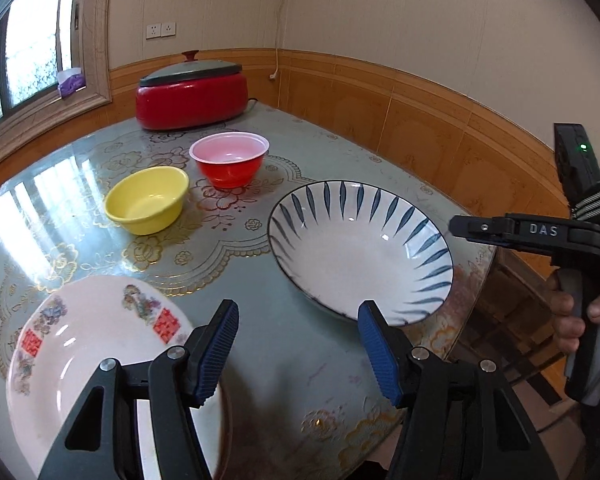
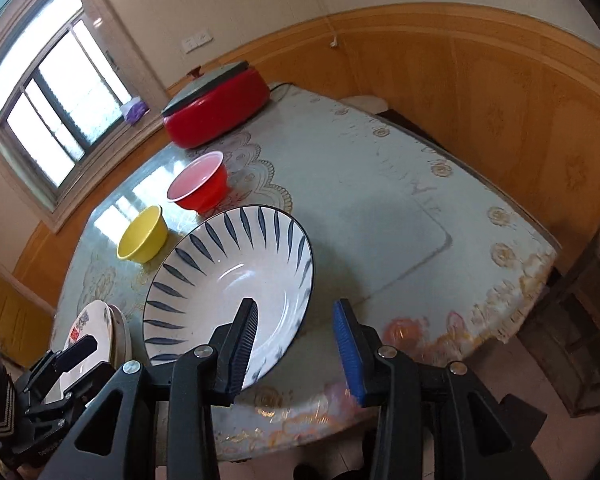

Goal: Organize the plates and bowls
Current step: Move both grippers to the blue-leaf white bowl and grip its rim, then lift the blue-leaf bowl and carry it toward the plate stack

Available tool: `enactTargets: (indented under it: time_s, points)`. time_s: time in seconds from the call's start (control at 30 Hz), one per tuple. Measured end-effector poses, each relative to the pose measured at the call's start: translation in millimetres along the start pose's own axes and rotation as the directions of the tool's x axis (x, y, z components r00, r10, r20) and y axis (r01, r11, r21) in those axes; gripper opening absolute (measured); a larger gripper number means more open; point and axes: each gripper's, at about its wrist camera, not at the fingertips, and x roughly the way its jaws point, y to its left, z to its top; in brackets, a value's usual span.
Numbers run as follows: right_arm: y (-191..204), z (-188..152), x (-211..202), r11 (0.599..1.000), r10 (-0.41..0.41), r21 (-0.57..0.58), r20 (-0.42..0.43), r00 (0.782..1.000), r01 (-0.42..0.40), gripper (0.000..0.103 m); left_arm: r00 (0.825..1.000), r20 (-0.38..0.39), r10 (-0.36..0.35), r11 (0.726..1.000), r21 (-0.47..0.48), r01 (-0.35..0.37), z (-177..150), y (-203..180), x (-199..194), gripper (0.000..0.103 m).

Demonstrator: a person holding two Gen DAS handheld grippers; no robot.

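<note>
Nothing is sorted yet, judging by the layout: four pieces of crockery sit apart on the patterned table [image 1: 300,152]. In the left wrist view the yellow bowl [image 1: 147,205] sits left of centre, with the red bowl [image 1: 229,164] just beside it, up and to the right, close but not nested. The blue-striped plate [image 1: 360,250] lies right of centre, near the table's edge. The floral plate [image 1: 96,360] fills the lower left; the right wrist view, at its lower left, hints at a second rim under it, though that is hard to confirm.

The left gripper [image 1: 298,350] hangs over bare tabletop between the two plates, jaws spread, nothing between them. The right gripper [image 2: 296,348] has its jaws parted too and empty: one finger shows in front of the striped plate's near rim, the other over the table, no pinch made. From the left view it appears at the right edge, held in a person's hand [image 1: 580,320].

Still to do, it seems: plates stacked together, bowls nested. The red cooker [image 1: 192,94] at the back stays out of play.
</note>
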Motion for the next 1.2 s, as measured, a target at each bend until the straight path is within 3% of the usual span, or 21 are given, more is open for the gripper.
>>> enactTargets:
  time_s: [0.17,0.47,0.53,0.7,0.8,0.97,1.2]
  points:
    - [-1,24,31,0.993,-0.01,-0.115,-0.069,0.998,0.002,0.039,0.999,-0.024,0.042,0.998,-0.045,-0.043,5,-9,25,0.06]
    - [4,37,62,0.957,0.025,-0.281,-0.17,0.985,-0.073,0.016,0.994,-0.079,0.078,0.989,-0.122,-0.088,0,-22,56,0.053]
    - [7,37,69,0.948,0.01,-0.312,-0.179,0.984,-0.066,0.016,0.993,-0.079,0.085,0.987,-0.131,-0.095,0,-24,59,0.044]
    - [12,26,80,0.936,0.034,-0.33,-0.258,0.966,-0.121,0.012,0.985,-0.104,0.136,0.979,-0.136,-0.149,2,-26,68,0.042]
    - [17,20,79,0.927,0.024,-0.358,-0.241,0.97,-0.112,0.014,0.979,-0.116,0.165,0.973,-0.142,-0.181,4,-24,70,0.04]
    - [20,16,79,0.918,0.03,-0.377,-0.249,0.968,-0.125,0.015,0.966,-0.125,0.226,0.96,-0.143,-0.243,7,-18,71,0.026]
    - [24,16,81,0.919,0.065,-0.359,-0.27,0.961,-0.163,0.016,0.943,-0.157,0.294,0.938,-0.142,-0.316,11,-9,75,0.024]
